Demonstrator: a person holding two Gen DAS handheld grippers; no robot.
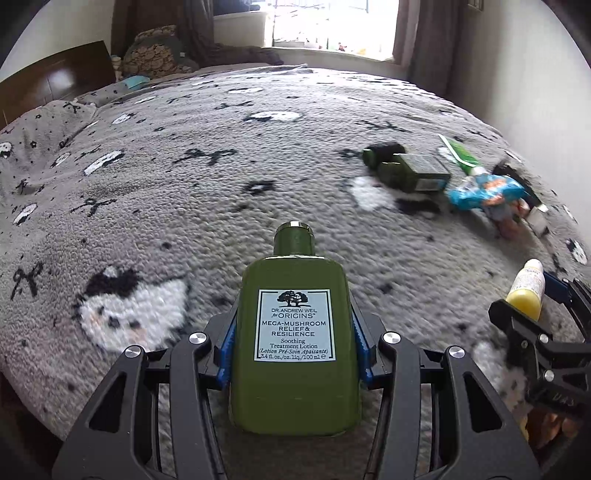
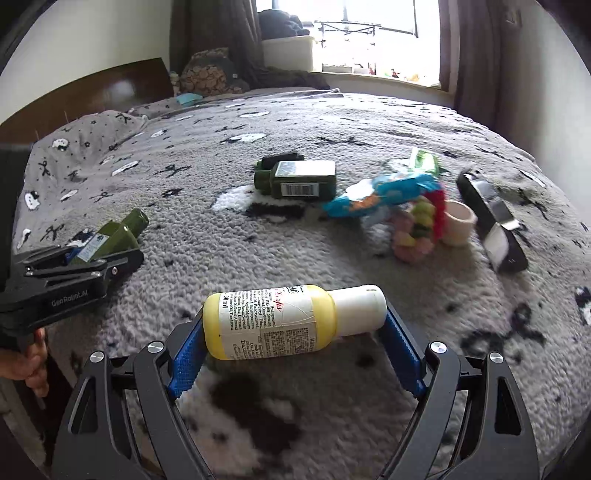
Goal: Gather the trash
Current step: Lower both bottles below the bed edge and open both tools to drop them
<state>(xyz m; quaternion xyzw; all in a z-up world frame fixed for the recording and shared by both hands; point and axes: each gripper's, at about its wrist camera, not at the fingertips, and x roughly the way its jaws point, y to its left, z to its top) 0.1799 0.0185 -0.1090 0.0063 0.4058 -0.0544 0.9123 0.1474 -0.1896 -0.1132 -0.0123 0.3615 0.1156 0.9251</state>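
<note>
My left gripper [image 1: 293, 325] is shut on a green Origins lotion bottle [image 1: 295, 332], cap pointing away, held just over the grey blanket; it also shows in the right wrist view [image 2: 110, 236]. My right gripper [image 2: 293, 325] is shut on a small yellow bottle [image 2: 288, 321] with a white cap, held crosswise by its ends; it also shows in the left wrist view [image 1: 526, 291]. More trash lies on the bed: a second green bottle [image 2: 299, 181], a blue snack wrapper [image 2: 384, 194], a green tube [image 2: 424, 160], a colourful ring toy [image 2: 421, 229], a tape roll [image 2: 458, 221] and a black box [image 2: 491, 218].
The grey patterned blanket [image 1: 184, 177] covers the whole bed. A wooden headboard [image 1: 55, 81] and pillows stand at the far left. A window [image 1: 332, 22] with curtains is at the back. A wall runs along the bed's right side.
</note>
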